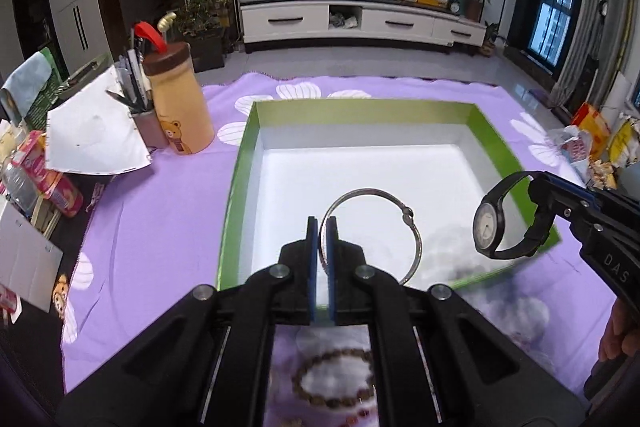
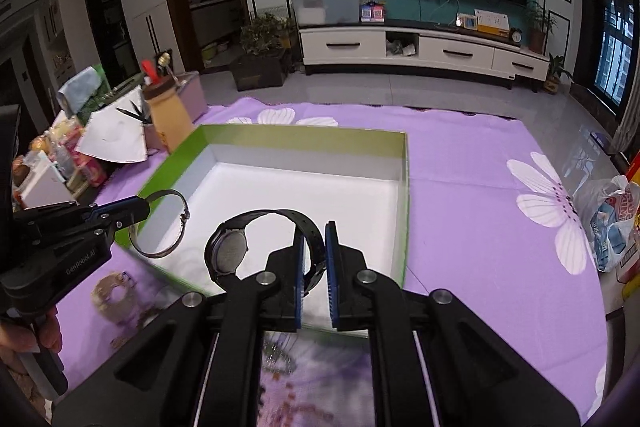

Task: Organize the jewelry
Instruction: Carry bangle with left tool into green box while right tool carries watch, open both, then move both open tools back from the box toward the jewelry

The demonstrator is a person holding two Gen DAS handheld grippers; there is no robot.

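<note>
Purple floral cloth (image 1: 168, 211) under green-rimmed box (image 1: 472, 115), left jaws clamped on silver bangle (image 1: 416, 227), right jaws on black watch (image 2: 232, 251).

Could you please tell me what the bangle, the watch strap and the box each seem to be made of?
Bangle: likely metal, polished silver; thin, with bright glints and a small clasp.
Watch strap: probably matte black rubber or plastic; it bends in a loop without shine.
Box: seemingly cardboard; thin, flat, folded walls, green outside, plain white inside.
</note>
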